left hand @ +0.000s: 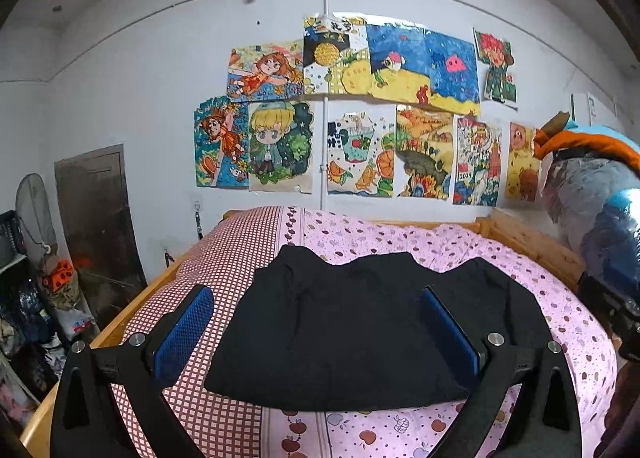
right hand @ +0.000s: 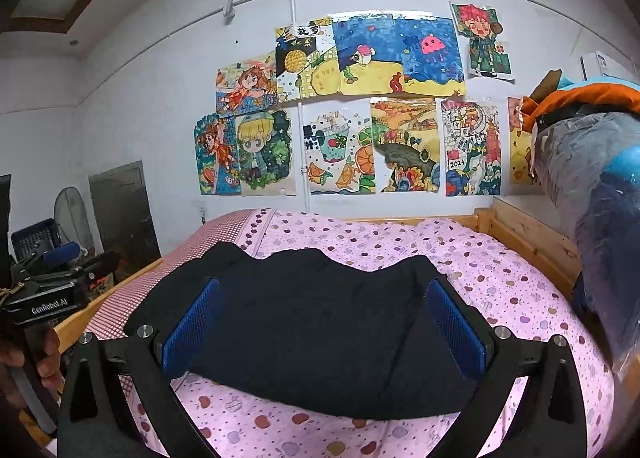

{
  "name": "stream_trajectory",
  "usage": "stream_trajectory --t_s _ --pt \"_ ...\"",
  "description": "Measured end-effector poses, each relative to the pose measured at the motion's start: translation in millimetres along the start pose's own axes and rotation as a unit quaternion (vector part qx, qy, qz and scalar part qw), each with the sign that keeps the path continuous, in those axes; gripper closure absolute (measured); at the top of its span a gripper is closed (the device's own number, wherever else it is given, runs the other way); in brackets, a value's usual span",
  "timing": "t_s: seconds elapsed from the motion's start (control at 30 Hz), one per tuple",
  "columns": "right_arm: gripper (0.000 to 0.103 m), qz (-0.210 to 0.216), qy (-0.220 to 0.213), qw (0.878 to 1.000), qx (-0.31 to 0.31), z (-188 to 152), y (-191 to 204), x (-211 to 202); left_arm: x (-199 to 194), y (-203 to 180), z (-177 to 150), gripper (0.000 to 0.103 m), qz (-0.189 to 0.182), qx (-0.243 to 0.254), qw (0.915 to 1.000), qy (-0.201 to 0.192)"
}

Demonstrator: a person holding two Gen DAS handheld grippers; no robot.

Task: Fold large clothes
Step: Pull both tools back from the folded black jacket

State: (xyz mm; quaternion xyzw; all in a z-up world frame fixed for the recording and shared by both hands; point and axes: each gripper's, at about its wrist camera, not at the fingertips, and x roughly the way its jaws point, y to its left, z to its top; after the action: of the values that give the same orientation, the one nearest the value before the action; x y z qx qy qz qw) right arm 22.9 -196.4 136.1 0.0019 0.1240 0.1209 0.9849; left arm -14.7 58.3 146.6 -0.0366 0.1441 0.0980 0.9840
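Note:
A black garment (left hand: 360, 326) lies folded into a broad flat shape on the pink apple-print bedsheet (left hand: 560, 298). My left gripper (left hand: 320, 298) hovers above its near left part, open, with blue pads (left hand: 188, 326) wide apart and nothing between them. In the right wrist view the same black garment (right hand: 320, 330) fills the space ahead, and my right gripper (right hand: 324, 292) hangs open over it, blue pads (right hand: 456, 322) spread. The left gripper's body (right hand: 48, 290) shows at the left edge, held by a hand.
The wooden bed frame (left hand: 532, 242) runs along the right and left sides. A red-checked sheet (left hand: 224, 258) covers the bed's left strip. Bagged clothes (right hand: 592, 161) pile up at the right. A fan, a basket and clutter (left hand: 36, 258) stand on the left. Drawings cover the wall.

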Motion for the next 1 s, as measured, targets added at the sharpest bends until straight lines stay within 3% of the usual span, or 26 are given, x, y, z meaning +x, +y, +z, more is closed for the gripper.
stream_trajectory --t_s 0.23,0.4,0.57,0.83,1.0 --pt "0.002 -0.020 -0.011 1.000 -0.016 -10 7 -13 -15 5 -14 0.000 -0.013 0.008 0.9997 -0.020" --pt "0.002 -0.012 -0.010 1.000 -0.018 -16 12 -19 -18 14 -32 0.000 -0.018 -0.014 0.9996 -0.019" --pt "0.002 -0.008 -0.003 1.000 -0.003 -25 10 -18 -17 9 -49 0.000 -0.030 0.010 0.9995 -0.006" --pt "0.002 -0.028 -0.020 0.999 -0.040 -47 17 -21 -26 4 -68 0.000 -0.031 0.029 0.9987 -0.027" --pt "0.002 -0.058 -0.032 0.996 -0.056 -62 25 -27 -22 4 -79 0.000 -0.030 0.033 0.9989 -0.016"
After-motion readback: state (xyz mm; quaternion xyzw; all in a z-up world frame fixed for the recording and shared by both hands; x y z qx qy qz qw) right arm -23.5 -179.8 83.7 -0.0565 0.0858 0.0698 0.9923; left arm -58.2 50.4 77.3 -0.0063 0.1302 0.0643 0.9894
